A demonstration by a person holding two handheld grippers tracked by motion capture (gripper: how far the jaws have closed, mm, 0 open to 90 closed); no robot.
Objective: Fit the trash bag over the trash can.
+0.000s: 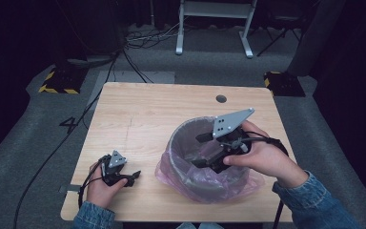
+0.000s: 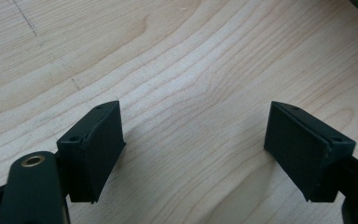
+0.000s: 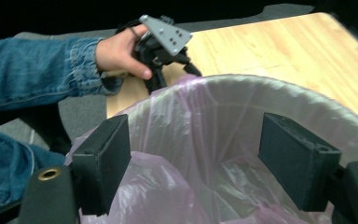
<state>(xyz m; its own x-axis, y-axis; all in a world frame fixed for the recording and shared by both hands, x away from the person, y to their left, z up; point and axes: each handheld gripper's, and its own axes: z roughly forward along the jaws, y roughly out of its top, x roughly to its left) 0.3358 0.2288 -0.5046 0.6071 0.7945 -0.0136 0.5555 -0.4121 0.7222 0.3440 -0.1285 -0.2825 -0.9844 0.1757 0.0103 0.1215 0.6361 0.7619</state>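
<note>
A grey round bin (image 1: 181, 143) lined with a pink plastic bag (image 1: 171, 174) stands on the wooden table (image 1: 147, 109), right of centre. My right gripper (image 1: 202, 150) hangs over the bin's mouth, open, with nothing between its jaws; in the right gripper view the bag's inside (image 3: 200, 135) lies between and beyond the two pads. My left gripper (image 1: 134, 176) rests low near the table's front left, open and empty, pointing toward the bin. In the left gripper view its pads (image 2: 93, 149) frame bare wood. The left hand and its gripper (image 3: 163, 39) appear past the bin's rim.
A round cable hole (image 1: 221, 98) sits near the table's far edge. Cables (image 1: 76, 129) trail across the grey floor at left. A white frame (image 1: 214, 24) stands behind the table, with yellow-black striped bases (image 1: 57, 81) at either side.
</note>
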